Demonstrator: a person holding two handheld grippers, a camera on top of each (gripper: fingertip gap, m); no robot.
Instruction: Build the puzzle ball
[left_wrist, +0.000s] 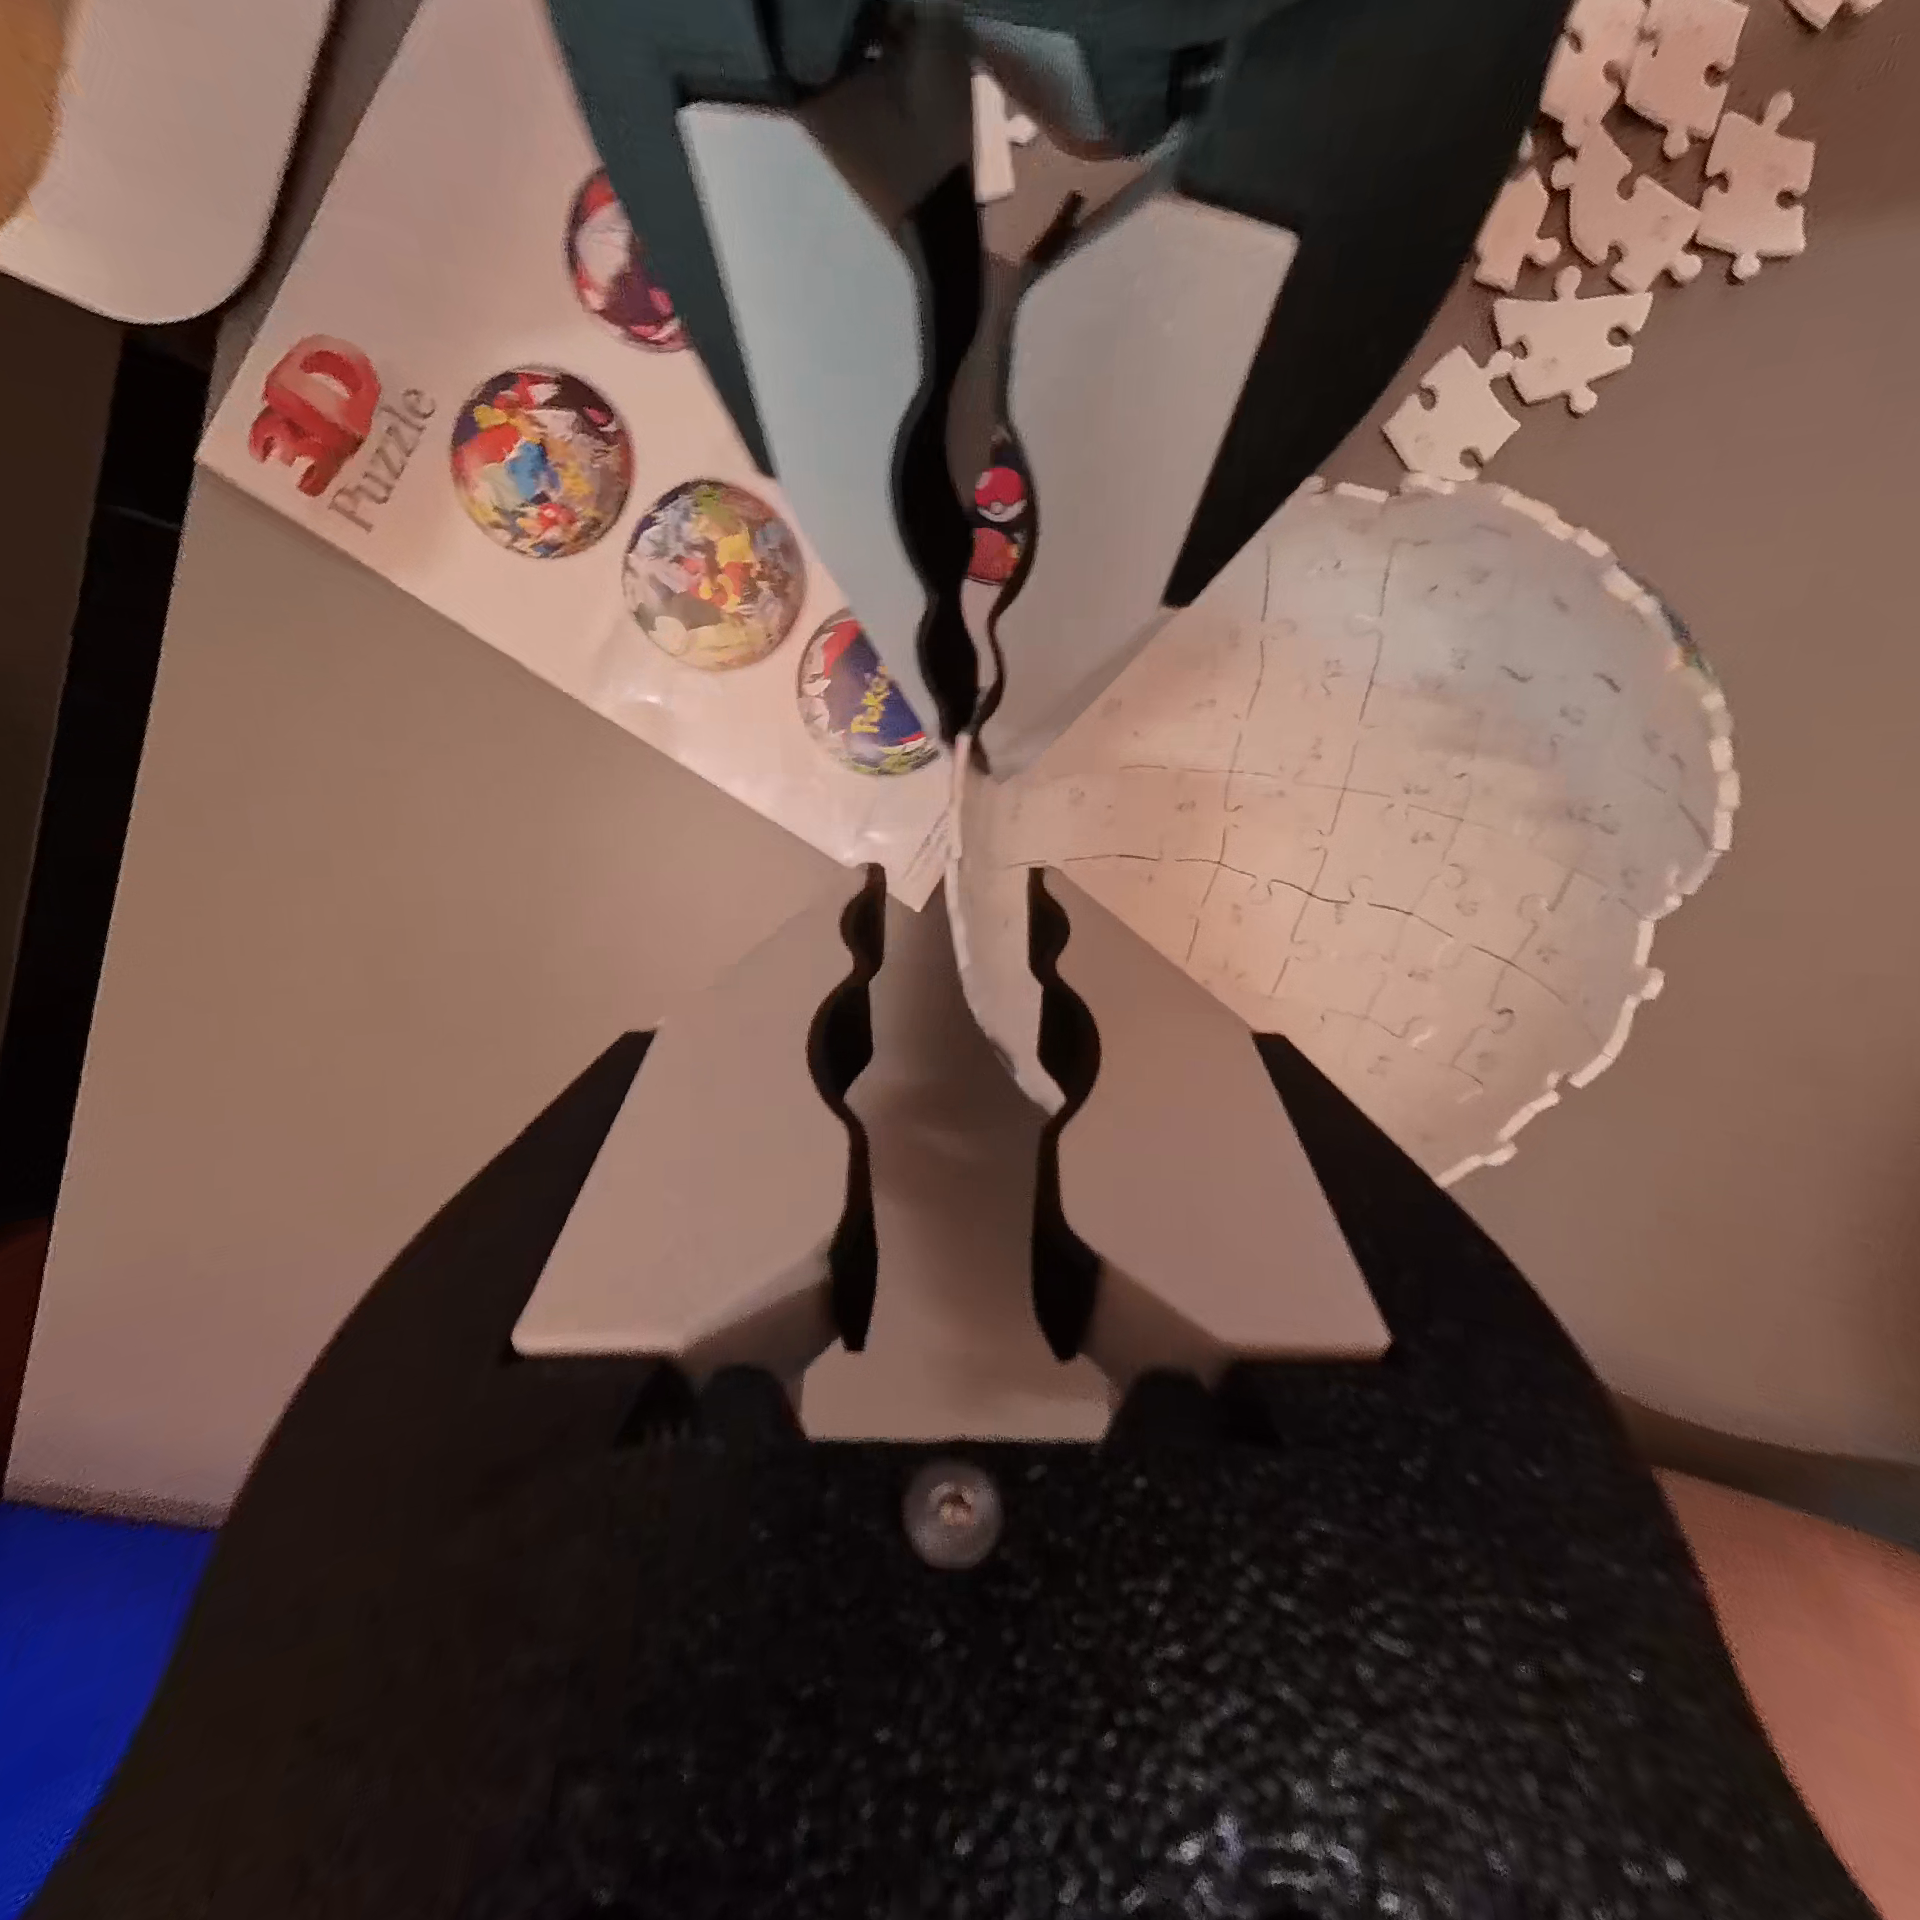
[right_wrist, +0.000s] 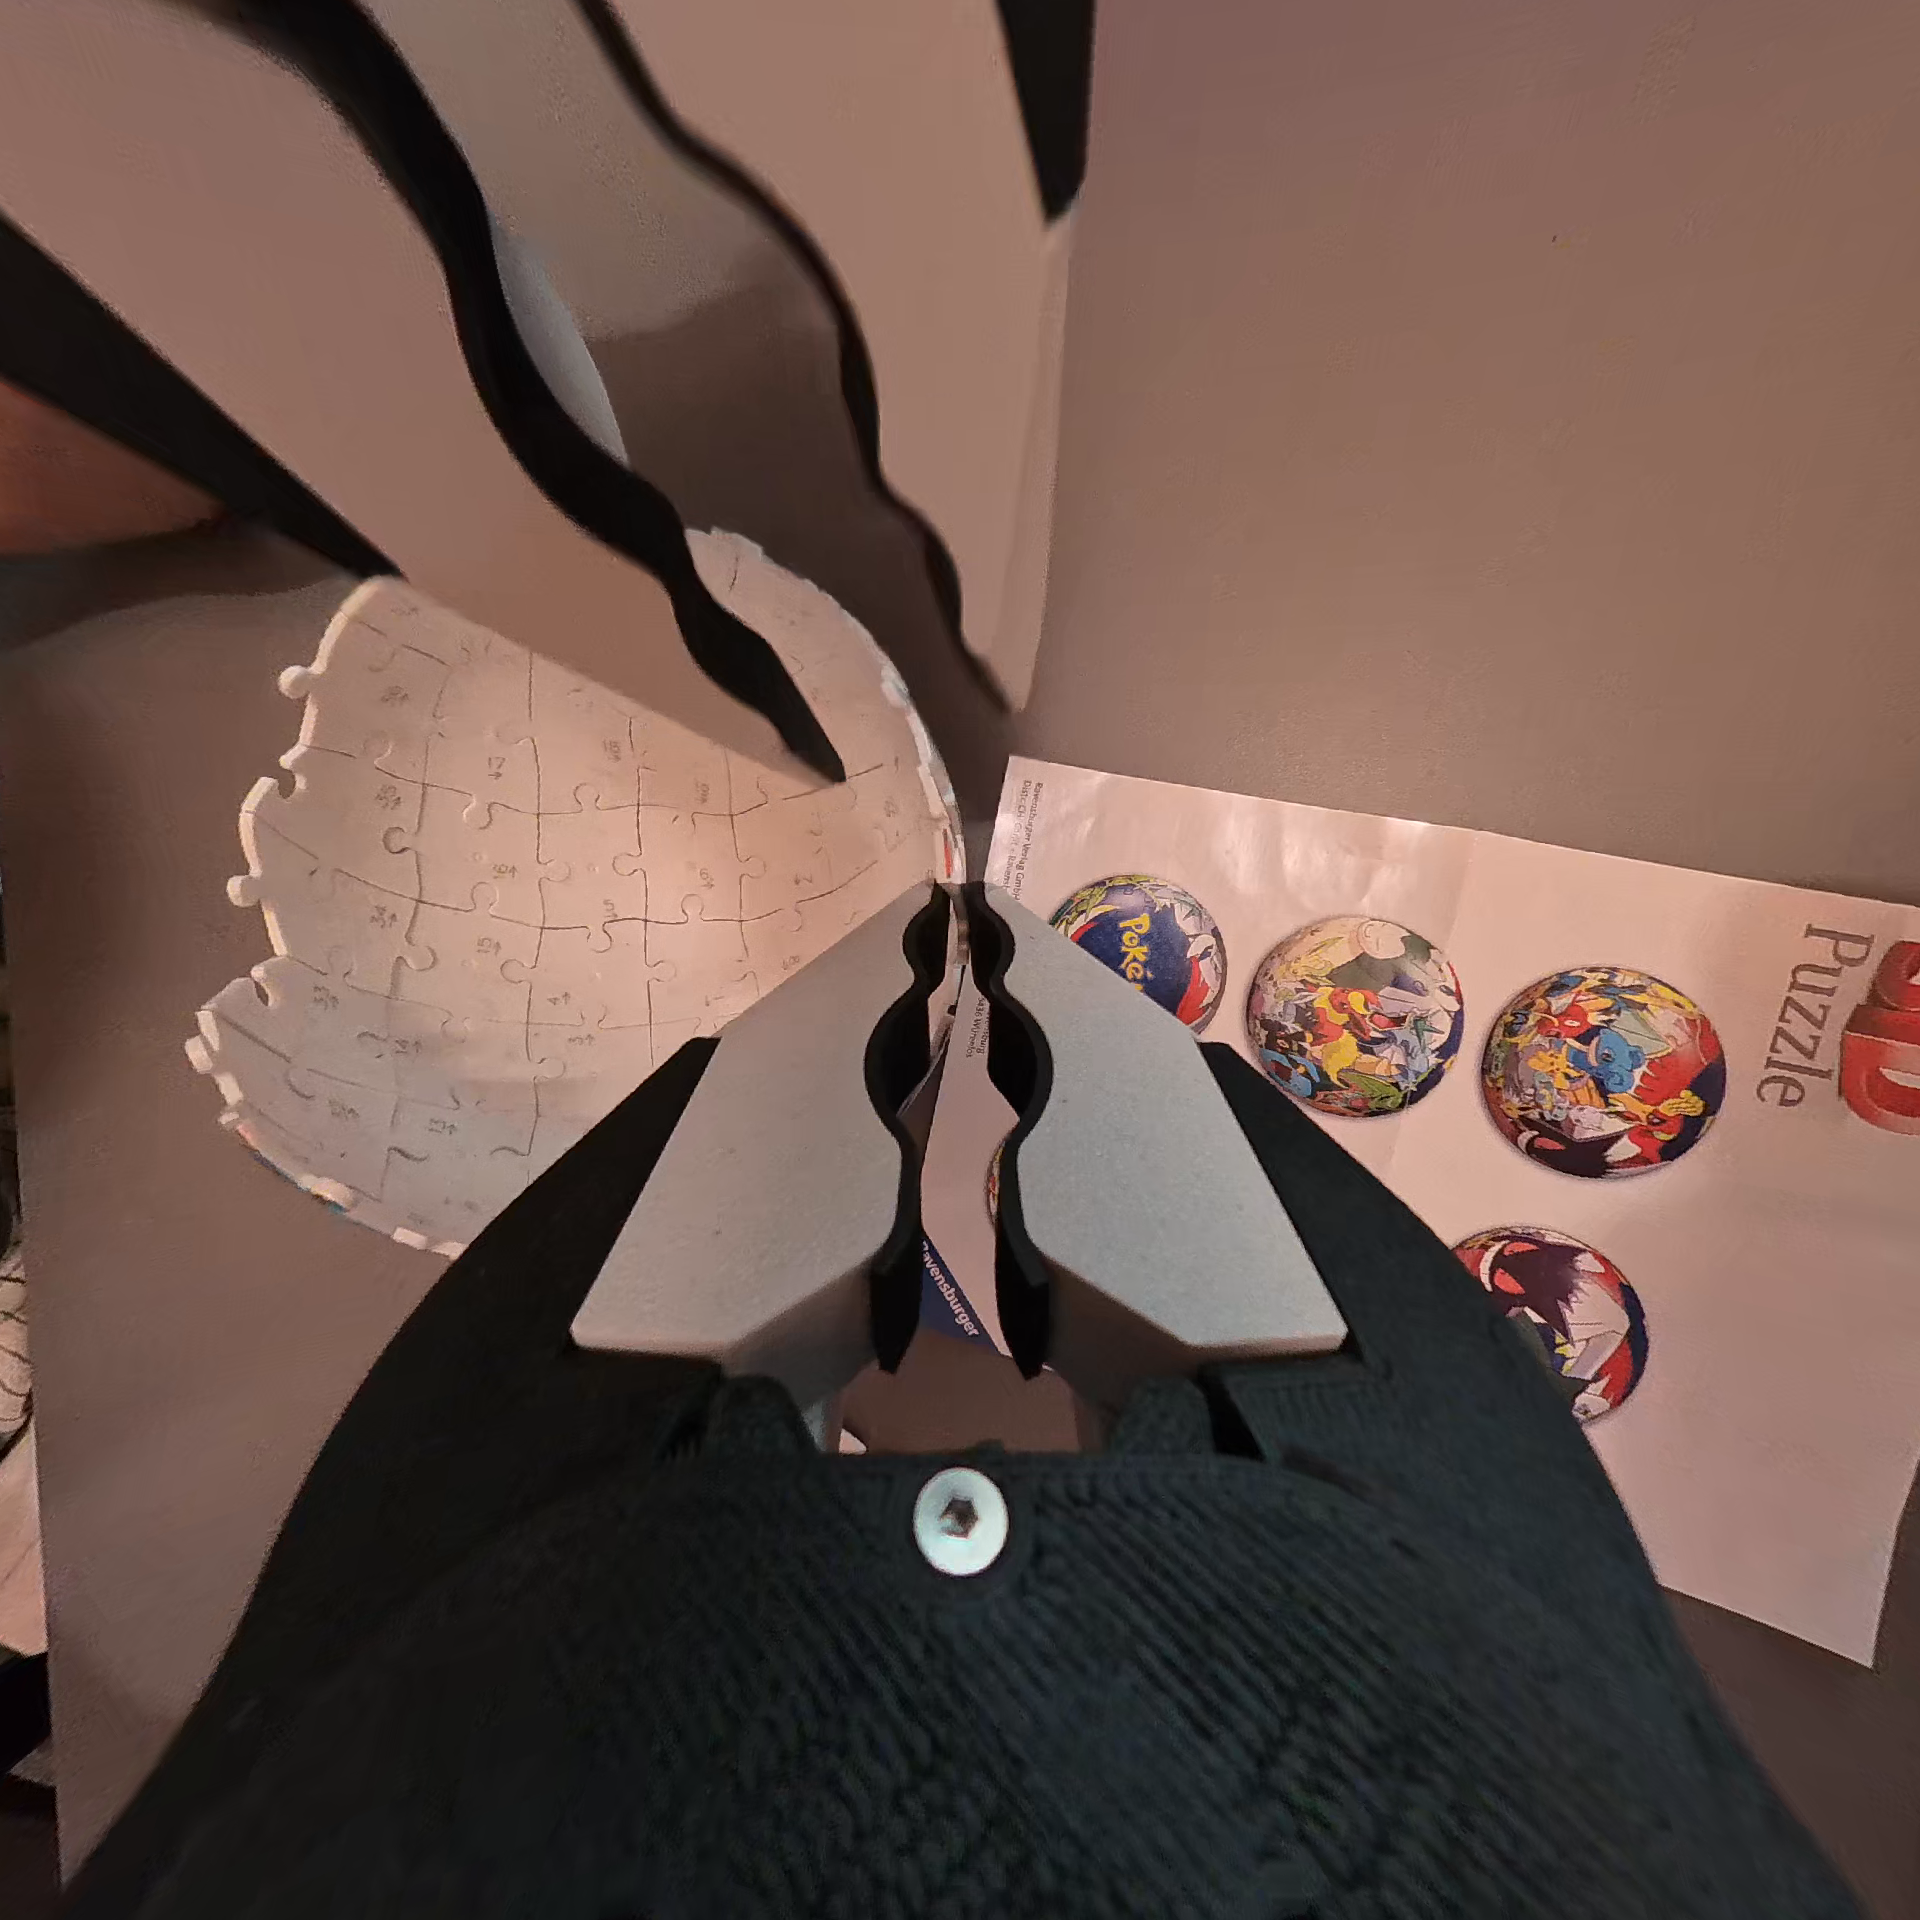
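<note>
Puzzle ball (left_wrist: 1382, 831), half-built, a pale curved shell of interlocked pieces tipped on its side on the grey table (left_wrist: 312, 987), beside a printed leaflet (right_wrist: 1455, 935). Left gripper (left_wrist: 956, 904) spread wide astride the shell's rim; right gripper (right_wrist: 964, 891) pinched nearly shut on that rim. Likely light, thin, easily popped apart; best held gently at the edge. Loose pieces (left_wrist: 1621, 208) nearby.

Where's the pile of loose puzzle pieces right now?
The loose puzzle pieces lie at the top right of the left wrist view, just beyond the half-built puzzle ball; the right wrist view doesn't show them.
</note>
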